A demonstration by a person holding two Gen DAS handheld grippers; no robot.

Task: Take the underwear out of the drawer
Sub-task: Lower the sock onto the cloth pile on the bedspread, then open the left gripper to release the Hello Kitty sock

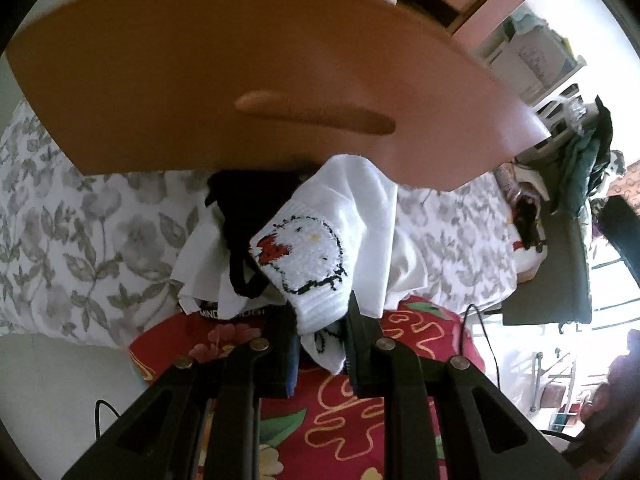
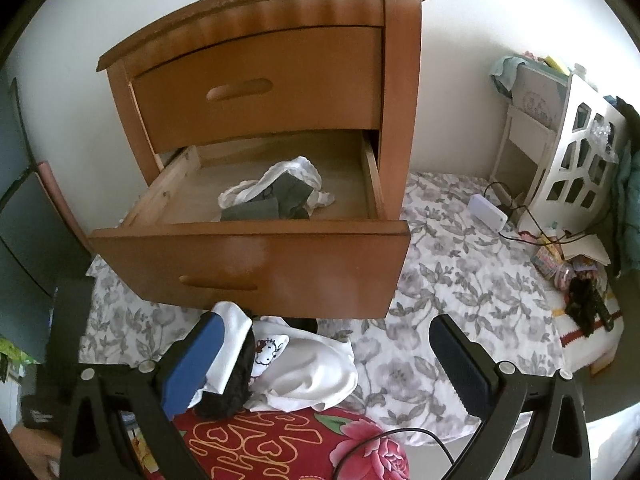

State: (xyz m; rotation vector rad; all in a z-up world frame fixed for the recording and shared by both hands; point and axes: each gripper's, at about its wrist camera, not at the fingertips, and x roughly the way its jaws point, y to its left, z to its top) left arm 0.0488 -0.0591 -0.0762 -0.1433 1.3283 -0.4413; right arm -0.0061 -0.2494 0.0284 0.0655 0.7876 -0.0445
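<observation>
My left gripper (image 1: 320, 320) is shut on white underwear with a cat-face print (image 1: 308, 256), pinching its lower edge just below the open drawer's front (image 1: 240, 80). The piece hangs over a small pile of black (image 1: 240, 216) and white clothes on the floral sheet. In the right wrist view the lower drawer (image 2: 256, 256) of the wooden nightstand (image 2: 260, 60) is pulled out, with white and grey-green garments (image 2: 276, 196) inside. My right gripper (image 2: 328, 360) stands open over the pile of clothes (image 2: 304, 372), its left finger (image 2: 196, 364) against the white cloth.
The floral sheet (image 2: 460, 280) spreads to the right, with a white charger box and cables (image 2: 488, 208), a white shelf (image 2: 576, 152) and loose items (image 2: 588, 304). A red flowered cushion (image 2: 280, 444) with a black cable lies under both grippers. The upper drawer (image 2: 256, 88) is closed.
</observation>
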